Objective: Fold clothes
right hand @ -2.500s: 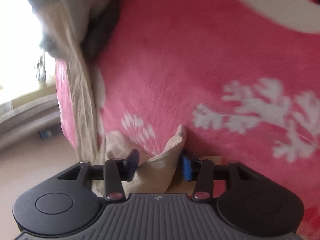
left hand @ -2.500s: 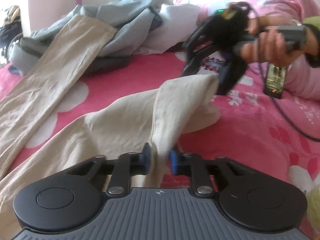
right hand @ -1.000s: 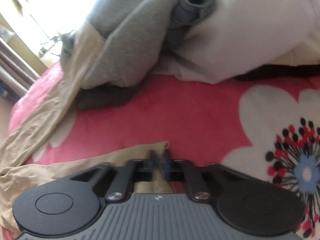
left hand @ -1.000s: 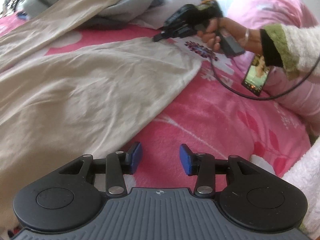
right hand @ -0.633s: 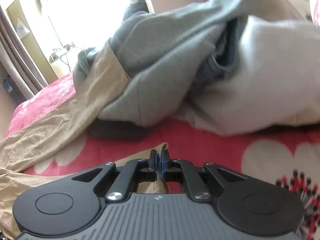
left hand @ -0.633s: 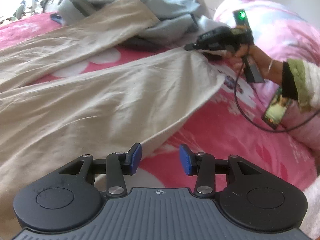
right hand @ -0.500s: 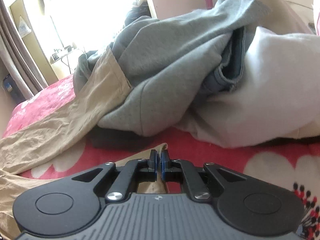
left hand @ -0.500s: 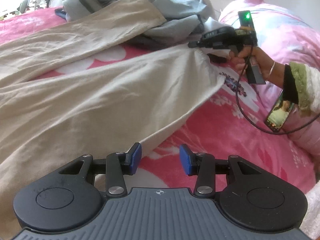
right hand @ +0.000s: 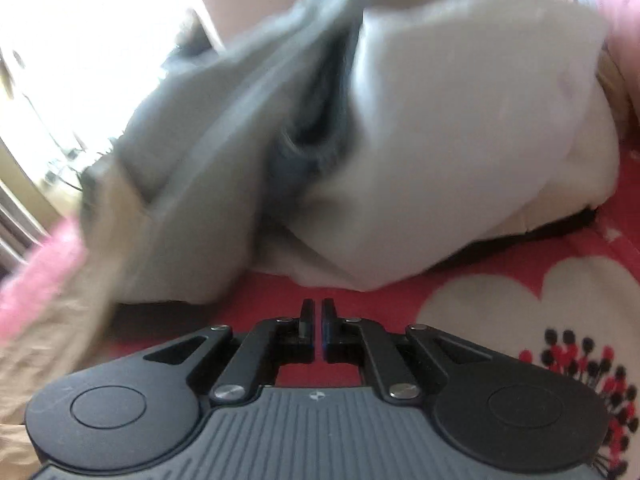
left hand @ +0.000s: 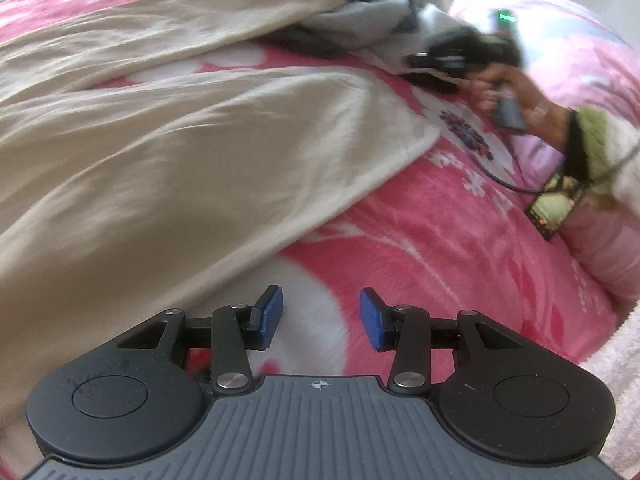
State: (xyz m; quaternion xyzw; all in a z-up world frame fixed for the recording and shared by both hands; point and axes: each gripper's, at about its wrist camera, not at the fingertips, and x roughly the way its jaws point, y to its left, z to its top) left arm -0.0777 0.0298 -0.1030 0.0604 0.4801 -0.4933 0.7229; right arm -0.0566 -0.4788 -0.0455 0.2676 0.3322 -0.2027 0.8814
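Note:
Beige trousers (left hand: 180,152) lie spread over the pink flowered blanket (left hand: 440,260), both legs running to the upper right. My left gripper (left hand: 320,316) hovers open just off the near leg's edge, with only blanket between its blue pads. My right gripper (left hand: 416,60), blurred and held in a hand, hangs beyond the near leg's hem corner, apart from the cloth. In the right wrist view that gripper (right hand: 318,312) is shut with nothing in it, and the trousers (right hand: 60,320) lie off to its left.
A heap of clothes sits at the far end of the trousers: a grey garment (right hand: 208,184) and a white one (right hand: 460,140). A phone (left hand: 554,208) on a cable dangles from the sleeved arm. A pink quilt (left hand: 580,40) rises at the right.
The right gripper has come off the trouser hem corner and swung toward the clothes heap, blurring its view. The left gripper slid along the near leg's edge, still open.

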